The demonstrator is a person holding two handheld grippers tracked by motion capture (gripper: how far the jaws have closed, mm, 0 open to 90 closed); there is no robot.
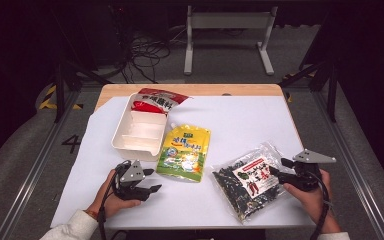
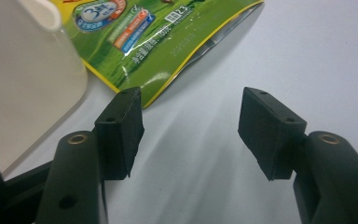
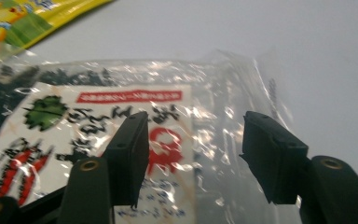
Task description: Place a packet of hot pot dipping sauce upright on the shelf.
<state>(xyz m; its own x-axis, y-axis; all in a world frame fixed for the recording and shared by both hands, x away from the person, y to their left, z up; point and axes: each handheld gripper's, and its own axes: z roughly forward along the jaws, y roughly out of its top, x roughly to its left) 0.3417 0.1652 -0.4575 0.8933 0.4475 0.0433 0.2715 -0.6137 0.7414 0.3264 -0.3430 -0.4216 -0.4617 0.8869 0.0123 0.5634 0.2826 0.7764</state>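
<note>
On the desk [image 1: 240, 117] before you, a white divided tray [image 1: 139, 131] sits far left with a red packet [image 1: 156, 100] at its far end. Just right of it lies the green-yellow pouch [image 1: 185, 151]. Near right lies the clear bag of dark dried food [image 1: 247, 181]. Your right claw [image 1: 276, 167] hovers over that bag's right edge, jaws apart. Your left claw [image 1: 153, 180] rests near left, jaws apart, clamping nothing.
</note>
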